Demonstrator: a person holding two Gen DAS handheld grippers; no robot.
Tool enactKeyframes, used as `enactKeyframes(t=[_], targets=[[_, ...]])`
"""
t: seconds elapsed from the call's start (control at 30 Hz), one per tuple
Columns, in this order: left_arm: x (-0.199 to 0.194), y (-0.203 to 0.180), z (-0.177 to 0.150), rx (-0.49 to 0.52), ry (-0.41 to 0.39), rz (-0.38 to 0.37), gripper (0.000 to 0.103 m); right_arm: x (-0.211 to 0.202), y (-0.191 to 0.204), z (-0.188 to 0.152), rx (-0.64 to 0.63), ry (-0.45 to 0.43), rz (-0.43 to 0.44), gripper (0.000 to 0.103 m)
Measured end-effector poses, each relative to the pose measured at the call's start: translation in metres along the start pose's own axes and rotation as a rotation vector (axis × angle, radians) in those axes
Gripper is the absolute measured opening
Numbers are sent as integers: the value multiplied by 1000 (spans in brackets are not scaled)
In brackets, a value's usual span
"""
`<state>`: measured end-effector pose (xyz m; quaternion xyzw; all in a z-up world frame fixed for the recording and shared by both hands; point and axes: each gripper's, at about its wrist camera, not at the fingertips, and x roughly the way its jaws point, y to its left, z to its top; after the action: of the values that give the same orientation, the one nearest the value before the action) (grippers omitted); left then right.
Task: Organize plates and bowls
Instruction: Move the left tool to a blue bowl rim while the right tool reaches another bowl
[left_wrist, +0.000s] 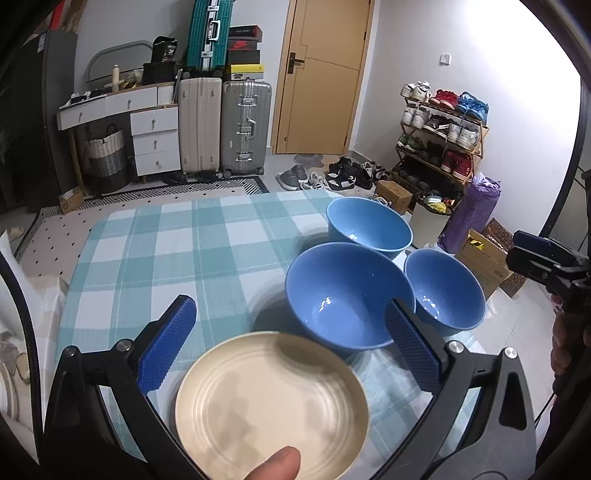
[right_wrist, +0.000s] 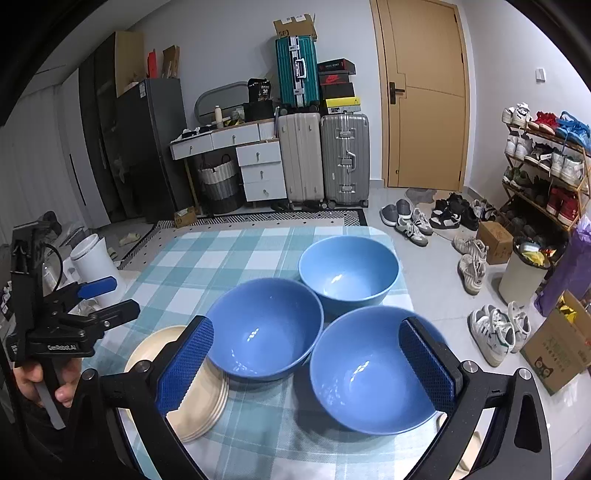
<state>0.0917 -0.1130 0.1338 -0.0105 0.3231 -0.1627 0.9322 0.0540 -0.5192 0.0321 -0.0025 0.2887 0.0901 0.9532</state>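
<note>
Three blue bowls stand on the checked tablecloth (left_wrist: 166, 251): a far one (left_wrist: 369, 225) (right_wrist: 349, 271), a middle one (left_wrist: 343, 295) (right_wrist: 264, 326) and a near right one (left_wrist: 445, 291) (right_wrist: 369, 369). A stack of cream plates (left_wrist: 271, 406) (right_wrist: 210, 391) lies at the near left, touching the middle bowl. My left gripper (left_wrist: 291, 347) is open above the plates. My right gripper (right_wrist: 308, 365) is open, its jaws over the near right bowl and the middle bowl's edge. Both are empty.
The table edge drops off right of the bowls. On the floor to the right are shoes (right_wrist: 495, 332), a cardboard box (right_wrist: 561, 343) and a bin (right_wrist: 524, 273). Suitcases (right_wrist: 325, 158) and a door (right_wrist: 424, 92) are at the back.
</note>
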Motion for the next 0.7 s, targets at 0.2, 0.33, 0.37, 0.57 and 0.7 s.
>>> enactKeyframes(t=[0.2,0.33,0.37,0.57,0.7], targets=[[13,-7,17,-9,12,-3,102,3,-10,16,2,-1,-44,102],[30,-5,29,-18,22,-7,102,6,-21,23,32,3,-57,102],[36,-4,33,-19,26,-6,102,7,-25,26,39,4,-66,102],[66,-4,49,-36,54,-12,102,22,-43,36,65,24,-111,102],[84,-5,58,-38,69,-16,102,31,-51,41,72,36,-119,102]])
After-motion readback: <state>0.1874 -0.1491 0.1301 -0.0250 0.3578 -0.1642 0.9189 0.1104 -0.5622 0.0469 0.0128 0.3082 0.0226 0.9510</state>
